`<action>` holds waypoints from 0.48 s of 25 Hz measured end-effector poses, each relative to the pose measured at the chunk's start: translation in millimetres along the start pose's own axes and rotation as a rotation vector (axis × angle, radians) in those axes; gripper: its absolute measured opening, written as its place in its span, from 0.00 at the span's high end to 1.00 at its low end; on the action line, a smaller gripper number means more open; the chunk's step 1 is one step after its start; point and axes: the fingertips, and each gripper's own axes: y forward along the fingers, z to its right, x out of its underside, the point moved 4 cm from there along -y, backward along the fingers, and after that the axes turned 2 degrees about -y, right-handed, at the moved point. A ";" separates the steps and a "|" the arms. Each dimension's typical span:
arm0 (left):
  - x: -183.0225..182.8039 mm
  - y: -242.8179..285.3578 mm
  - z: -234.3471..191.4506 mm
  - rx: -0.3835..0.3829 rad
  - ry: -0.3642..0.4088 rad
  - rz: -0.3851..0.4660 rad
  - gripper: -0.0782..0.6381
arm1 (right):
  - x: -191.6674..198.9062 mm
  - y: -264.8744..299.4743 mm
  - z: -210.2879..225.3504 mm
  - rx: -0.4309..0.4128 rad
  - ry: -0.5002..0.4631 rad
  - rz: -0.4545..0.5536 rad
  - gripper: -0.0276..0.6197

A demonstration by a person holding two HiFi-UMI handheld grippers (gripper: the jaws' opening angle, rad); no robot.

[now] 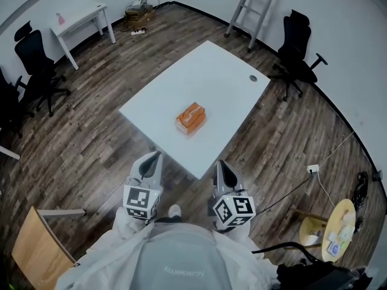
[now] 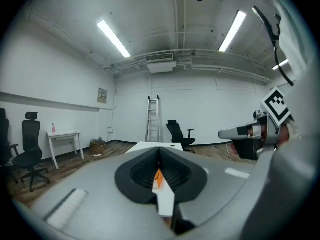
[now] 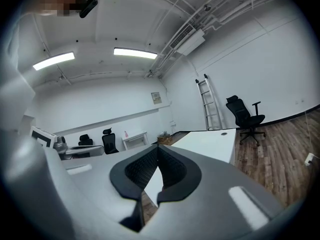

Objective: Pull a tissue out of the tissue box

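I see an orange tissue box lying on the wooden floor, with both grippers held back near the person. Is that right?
Not quite. The tissue box lies on the white table, not on the floor, as the head view shows. The rest stands: the left gripper and the right gripper are both back near the person, short of the box.
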 end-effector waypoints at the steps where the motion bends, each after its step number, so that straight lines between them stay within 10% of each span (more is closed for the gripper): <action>1: -0.2 2.9 -2.7 0.006 -0.003 0.002 0.89 | -1.0 2.1 0.2 0.007 -0.004 0.000 0.96; 12: 5.8 35.6 -8.2 0.062 -0.013 -0.009 0.89 | -5.3 -0.5 17.2 0.092 -0.004 0.008 0.96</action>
